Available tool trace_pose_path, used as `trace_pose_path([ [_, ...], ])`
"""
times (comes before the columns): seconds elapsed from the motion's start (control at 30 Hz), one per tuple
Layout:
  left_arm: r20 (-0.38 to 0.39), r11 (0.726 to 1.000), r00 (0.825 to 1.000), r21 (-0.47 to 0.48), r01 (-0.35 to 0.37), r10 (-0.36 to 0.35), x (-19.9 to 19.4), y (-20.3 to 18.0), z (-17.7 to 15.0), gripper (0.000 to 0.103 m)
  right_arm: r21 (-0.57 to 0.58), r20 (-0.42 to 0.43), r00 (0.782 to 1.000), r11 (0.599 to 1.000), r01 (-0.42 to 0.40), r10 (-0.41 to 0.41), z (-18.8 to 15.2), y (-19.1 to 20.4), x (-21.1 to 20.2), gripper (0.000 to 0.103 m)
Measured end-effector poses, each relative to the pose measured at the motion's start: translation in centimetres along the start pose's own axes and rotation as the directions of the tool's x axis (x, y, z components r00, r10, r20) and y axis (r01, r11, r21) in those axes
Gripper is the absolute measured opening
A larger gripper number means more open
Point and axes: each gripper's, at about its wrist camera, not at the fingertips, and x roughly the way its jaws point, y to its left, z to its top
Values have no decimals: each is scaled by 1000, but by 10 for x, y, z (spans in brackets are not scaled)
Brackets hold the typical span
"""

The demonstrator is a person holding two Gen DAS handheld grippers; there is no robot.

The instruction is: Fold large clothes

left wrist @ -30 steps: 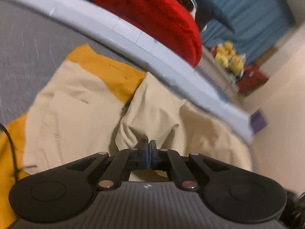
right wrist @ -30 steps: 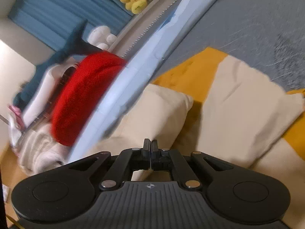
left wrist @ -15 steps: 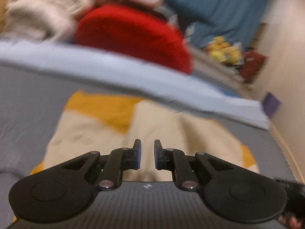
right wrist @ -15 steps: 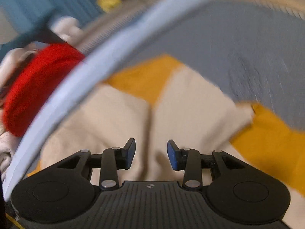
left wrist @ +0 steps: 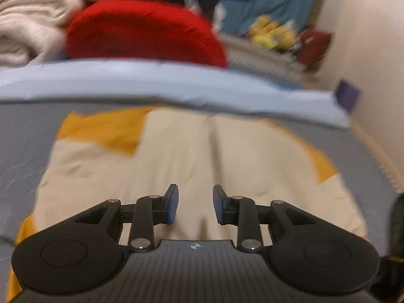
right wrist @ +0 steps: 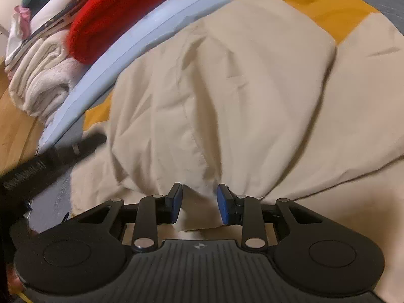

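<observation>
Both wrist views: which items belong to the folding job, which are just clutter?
In play:
- cream and mustard garment spread on the grey mat
- left gripper, jaws opening, nothing between them
- right gripper, jaws closing, a cloth corner between them

Clutter:
- red blanket
- folded cream towels
- yellow plush toys

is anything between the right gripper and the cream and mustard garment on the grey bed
Nothing visible does. The right gripper sits right over the cream and mustard cloth garment, its jaws closing around a bunched fold of it. The red fuzzy cushion and folded white blanket lie beyond the pale blue bed edge.
</observation>
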Motion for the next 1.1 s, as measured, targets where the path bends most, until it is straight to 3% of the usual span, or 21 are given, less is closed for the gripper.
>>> trace_pose_path([
  [0.07,-66,998,996,-36,54,-57,12,1,-11,34,-6,-18,1000,1000,4,-4,0,-2,1,32],
  [0.17,-291,997,955,-24,-66,57,45,10,-40,27,-42,-7,1000,999,10,-10,1,6,-4,32],
  [0.27,-239,999,970,-25,-44,37,32,9,-30,29,-67,99,995,997,28,-22,5,7,-28,32],
  [0.37,-147,999,988,11,-42,43,13,6,-15,30,-37,234,971,997,67,-56,14,-5,-42,35],
  [0.47,-101,998,993,-16,-59,57,9,9,-13,30,11,202,968,988,152,-151,14,-25,-30,37],
  [0.5,-151,996,985,-27,-85,80,19,16,-21,30,31,160,972,985,172,-175,12,-34,-22,37],
  [0.57,-297,991,949,-47,-126,107,35,34,-27,31,97,95,975,976,193,-202,8,-45,-14,37],
  [0.63,-265,990,957,-47,-130,113,23,33,-21,31,106,106,975,977,184,-195,9,-41,-21,37],
  [0.7,-190,994,976,-12,-113,108,1,26,-9,32,62,176,965,980,187,-195,13,-33,-38,37],
  [0.77,-108,993,987,21,-115,116,-26,20,5,33,22,281,943,983,181,-180,14,-21,-60,37],
  [0.9,48,996,995,7,-88,88,-89,14,25,33,-70,484,866,981,183,-127,9,4,-117,37],
  [1.03,193,994,980,84,-67,50,-173,-6,35,33,-187,644,765,968,170,-10,-8,32,-203,37],
  [1.1,245,992,967,92,-90,65,-225,-12,35,38,-243,697,716,953,179,43,-29,39,-256,37],
])
